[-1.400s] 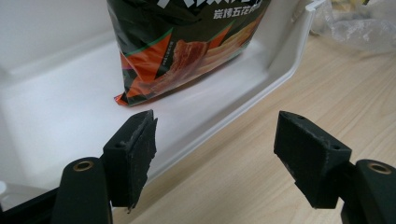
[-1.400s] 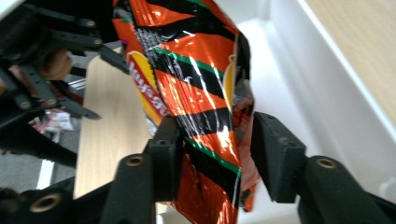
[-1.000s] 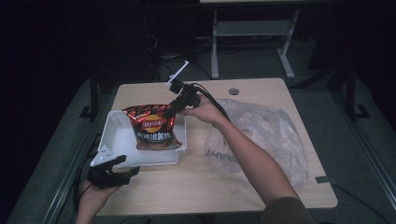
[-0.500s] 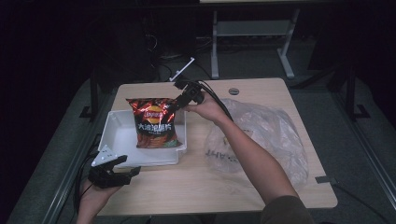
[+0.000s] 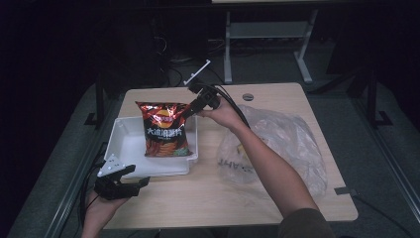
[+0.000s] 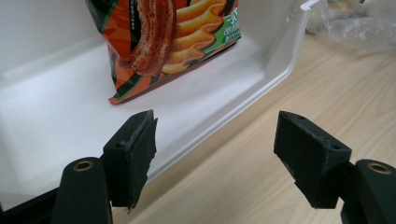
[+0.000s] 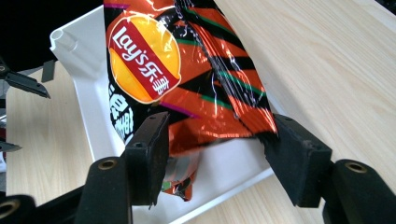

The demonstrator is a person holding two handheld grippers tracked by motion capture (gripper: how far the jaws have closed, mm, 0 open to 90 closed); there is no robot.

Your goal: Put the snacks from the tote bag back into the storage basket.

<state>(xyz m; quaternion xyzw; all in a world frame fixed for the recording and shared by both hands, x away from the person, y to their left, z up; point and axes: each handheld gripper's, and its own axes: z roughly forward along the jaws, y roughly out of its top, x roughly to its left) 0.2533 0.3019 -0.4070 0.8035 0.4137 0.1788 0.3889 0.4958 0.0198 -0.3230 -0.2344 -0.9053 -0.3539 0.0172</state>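
An orange and black chip bag [image 5: 163, 131] stands nearly upright in a white tray [image 5: 126, 144] on the left of the table. My right gripper [image 5: 190, 110] is at the bag's upper right corner. Its jaws have just been opening a little. In the right gripper view the chip bag [image 7: 187, 79] still spans the gap of the right gripper [image 7: 215, 149] and touches both pads. My left gripper [image 5: 137, 175] rests open at the tray's near left corner. In the left gripper view nothing is between the jaws of the left gripper [image 6: 215, 144], and the tray [image 6: 56, 112] with the bag's bottom [image 6: 173, 42] lies just beyond.
A crumpled clear plastic bag [image 5: 277, 144] lies on the right half of the wooden table [image 5: 213, 198], under the right forearm. A round cable hole [image 5: 247, 96] sits near the far edge. Bare wood stretches along the near side.
The right gripper has lifted the bag's top, so the bag has gone from lying slanted in the tray to standing nearly upright. The left gripper has stayed put.
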